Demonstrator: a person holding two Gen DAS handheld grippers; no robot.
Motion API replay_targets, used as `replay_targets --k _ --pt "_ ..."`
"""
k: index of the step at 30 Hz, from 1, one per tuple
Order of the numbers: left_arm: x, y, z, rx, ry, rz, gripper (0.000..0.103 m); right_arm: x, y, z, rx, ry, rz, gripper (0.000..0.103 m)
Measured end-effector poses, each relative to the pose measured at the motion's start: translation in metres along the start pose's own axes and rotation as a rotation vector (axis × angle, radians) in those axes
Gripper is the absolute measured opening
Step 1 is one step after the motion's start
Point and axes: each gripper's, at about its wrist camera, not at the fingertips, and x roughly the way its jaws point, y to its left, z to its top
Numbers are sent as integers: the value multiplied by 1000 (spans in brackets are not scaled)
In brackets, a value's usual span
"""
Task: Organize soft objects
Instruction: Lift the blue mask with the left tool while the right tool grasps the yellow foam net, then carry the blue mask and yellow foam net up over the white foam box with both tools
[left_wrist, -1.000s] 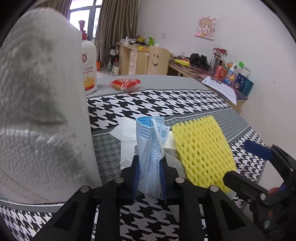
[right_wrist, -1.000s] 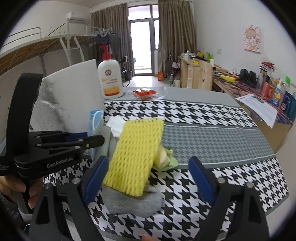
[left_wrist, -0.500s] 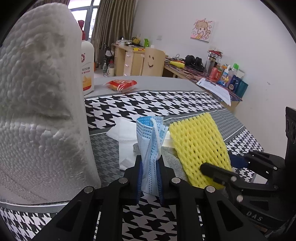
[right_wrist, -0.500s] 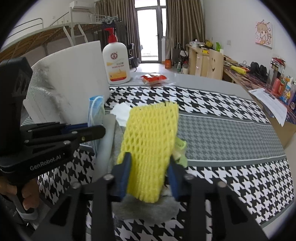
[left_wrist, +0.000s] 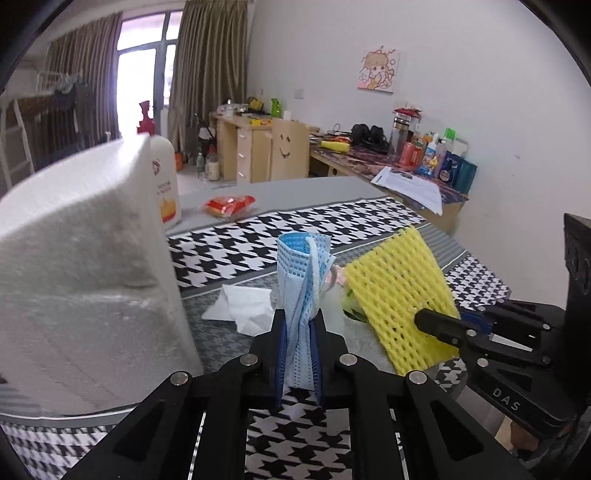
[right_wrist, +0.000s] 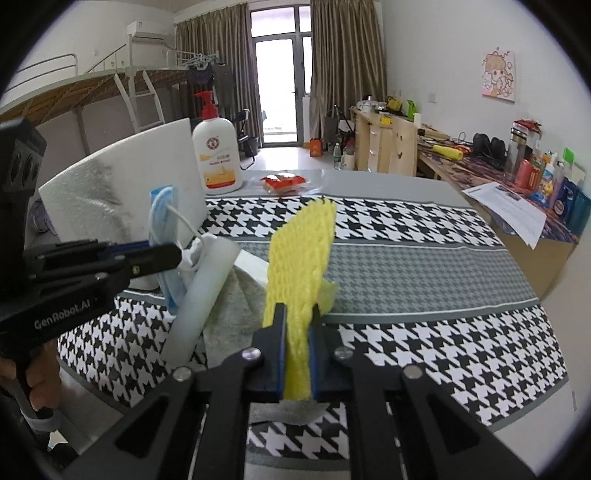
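Observation:
My left gripper is shut on a folded blue face mask, held upright above the table; it also shows in the right wrist view. My right gripper is shut on a yellow foam net sleeve, lifted and tilted; in the left wrist view the sleeve hangs from the right gripper. A grey cloth, a white foam tube and a white tissue lie on the table below.
A large white foam block stands at the left. Behind it are a lotion pump bottle and a red snack packet. The houndstooth tablecloth covers the table. Papers lie at the right edge.
My right gripper closed on the yellow foam net and lifted it off the grey cloth. My left gripper kept its hold on the mask and rose slightly.

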Motion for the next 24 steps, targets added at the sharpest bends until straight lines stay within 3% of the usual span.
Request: replay_targets --k 5,24 --pt "-6 2 2 -4 -1 26 13 -9 2 -2 2 -29 10 13" --pt "-75 -23 12 53 -184 65 11 -69 6 -2 8 -176 -37 13"
